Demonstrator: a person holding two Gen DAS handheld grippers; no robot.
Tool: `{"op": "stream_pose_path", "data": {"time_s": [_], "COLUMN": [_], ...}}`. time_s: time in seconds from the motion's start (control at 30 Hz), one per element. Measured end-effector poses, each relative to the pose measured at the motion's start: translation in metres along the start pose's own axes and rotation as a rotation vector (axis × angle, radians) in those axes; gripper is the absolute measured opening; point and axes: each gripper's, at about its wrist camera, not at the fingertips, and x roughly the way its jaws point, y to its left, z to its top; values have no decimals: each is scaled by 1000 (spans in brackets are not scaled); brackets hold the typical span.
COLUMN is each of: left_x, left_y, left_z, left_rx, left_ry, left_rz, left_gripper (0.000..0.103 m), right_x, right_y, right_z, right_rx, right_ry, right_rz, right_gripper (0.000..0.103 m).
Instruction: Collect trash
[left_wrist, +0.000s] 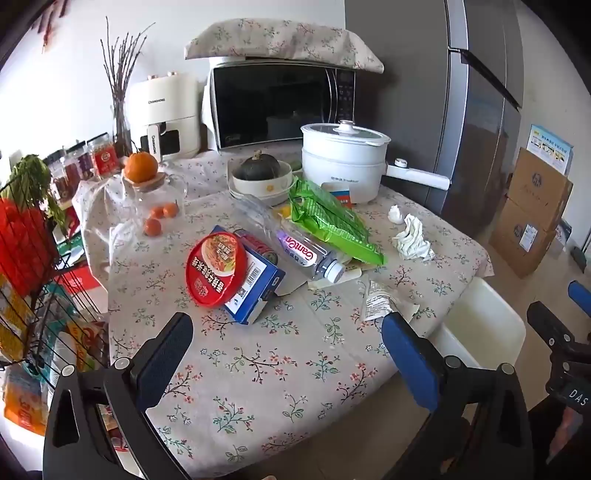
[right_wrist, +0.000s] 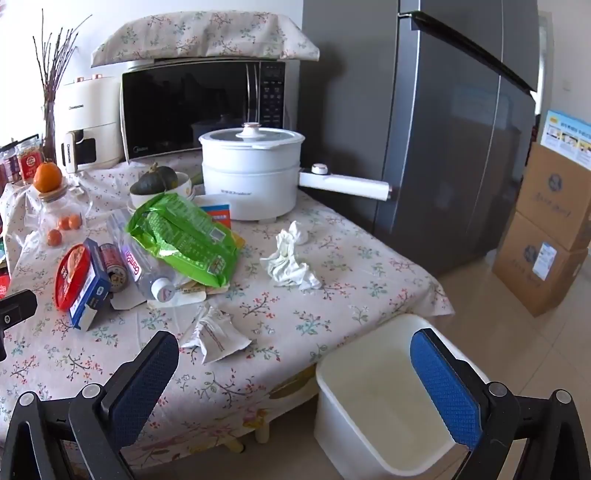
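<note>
A floral-clothed tabletop (right_wrist: 369, 280) carries the litter, with a white bin (right_wrist: 373, 406) on the floor at its near right corner. A crumpled white wrapper (right_wrist: 214, 338) lies near the table's front edge, just ahead of the right claw (right_wrist: 295, 380) and nearer to it than to the left claw (left_wrist: 291, 354). Both claws gape wide and empty.

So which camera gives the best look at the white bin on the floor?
The right wrist view: the bin shows its whole open, empty inside beside the table. In the left wrist view the bin sits at the edge, partly behind a gripper finger.
</note>
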Motion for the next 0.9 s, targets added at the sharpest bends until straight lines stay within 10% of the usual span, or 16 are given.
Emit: {"op": "stream_pose_path", "data": {"time_s": [0.9], "left_x": [-10], "left_y": [-6], "left_z": [-2], "left_rx": [39], "left_ry": [-37], "left_rz": [32], "left_gripper": [103], "right_x": [-5], "right_y": [10], "right_z": [1], "right_rx": [-41], "right_ry": [-60], "right_rz": [-21], "right_gripper": [103]}}
